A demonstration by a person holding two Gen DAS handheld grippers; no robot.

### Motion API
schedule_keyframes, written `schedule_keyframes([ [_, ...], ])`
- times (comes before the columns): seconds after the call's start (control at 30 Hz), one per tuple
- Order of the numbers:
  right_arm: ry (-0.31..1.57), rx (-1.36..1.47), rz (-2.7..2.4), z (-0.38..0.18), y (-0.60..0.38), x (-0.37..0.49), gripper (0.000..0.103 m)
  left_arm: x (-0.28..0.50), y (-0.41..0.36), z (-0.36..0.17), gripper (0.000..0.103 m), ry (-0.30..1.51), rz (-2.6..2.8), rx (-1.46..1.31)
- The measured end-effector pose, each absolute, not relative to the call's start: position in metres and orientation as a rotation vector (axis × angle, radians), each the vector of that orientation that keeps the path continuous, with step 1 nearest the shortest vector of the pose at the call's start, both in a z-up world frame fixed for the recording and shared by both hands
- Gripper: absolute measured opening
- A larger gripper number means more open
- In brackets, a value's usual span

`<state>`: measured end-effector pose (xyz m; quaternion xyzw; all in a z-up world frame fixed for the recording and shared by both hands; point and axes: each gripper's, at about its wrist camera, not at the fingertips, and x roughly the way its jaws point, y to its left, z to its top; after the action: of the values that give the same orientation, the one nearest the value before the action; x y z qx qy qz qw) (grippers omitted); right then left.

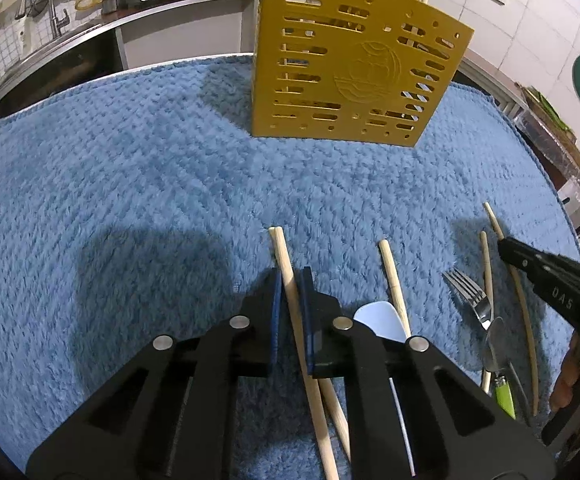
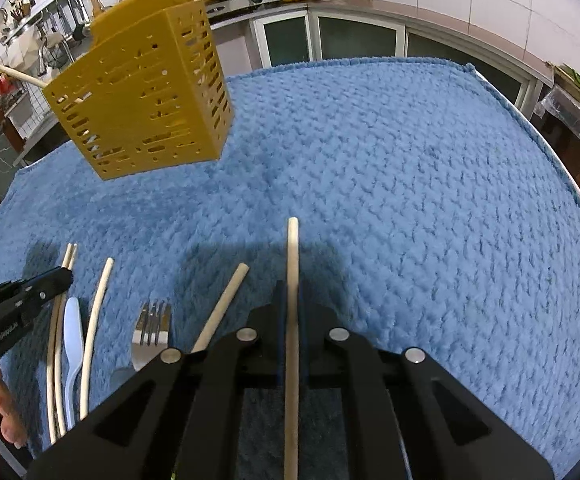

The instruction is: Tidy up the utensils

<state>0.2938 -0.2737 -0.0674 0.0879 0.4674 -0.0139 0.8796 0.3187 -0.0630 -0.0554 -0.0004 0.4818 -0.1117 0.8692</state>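
Utensils lie scattered on a blue fleecy cloth that covers the tabletop, filling most of both views. Upright on it stands a yellow slotted holder, upper middle of the left wrist view and upper left of the right wrist view, with a couple of sticks already poking out of its top.

Each hand-held gripper has a chopstick between its pads. The left hand-held gripper, at lower centre of its own view, has a pair of wooden chopsticks in the gap; its jaws are nearly together, but I cannot tell whether they bear on the wood. The right hand-held gripper is pinching a single chopstick, which runs straight out ahead.

At lower left of the right wrist view lie a metal fork, a white plastic spoon and more loose chopsticks, close together.

I judge the chopsticks light, stiff and smooth, apt to roll or pivot in a pinch; gripping near mid-length should steady them. The fork is heavier and slick, best taken by its handle.
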Motion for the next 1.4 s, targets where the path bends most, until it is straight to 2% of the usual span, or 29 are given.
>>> schedule_keyframes([
  [0.27,0.955,0.222,-0.016,-0.063,-0.279,0.287,0.006,0.311,-0.057,-0.048,0.007,0.972,-0.235,-0.023],
  [0.67,0.849,0.276,0.022,-0.036,-0.286,0.266,0.006,0.287,-0.038,-0.005,0.005,0.843,-0.256,-0.097],
  [1.07,0.606,0.244,0.030,0.019,-0.282,0.241,0.006,0.259,-0.020,0.049,0.005,0.575,-0.270,-0.140],
  [1.4,0.375,0.260,0.059,0.066,-0.282,0.229,0.006,0.256,-0.017,0.089,0.004,0.448,-0.286,-0.147],
])
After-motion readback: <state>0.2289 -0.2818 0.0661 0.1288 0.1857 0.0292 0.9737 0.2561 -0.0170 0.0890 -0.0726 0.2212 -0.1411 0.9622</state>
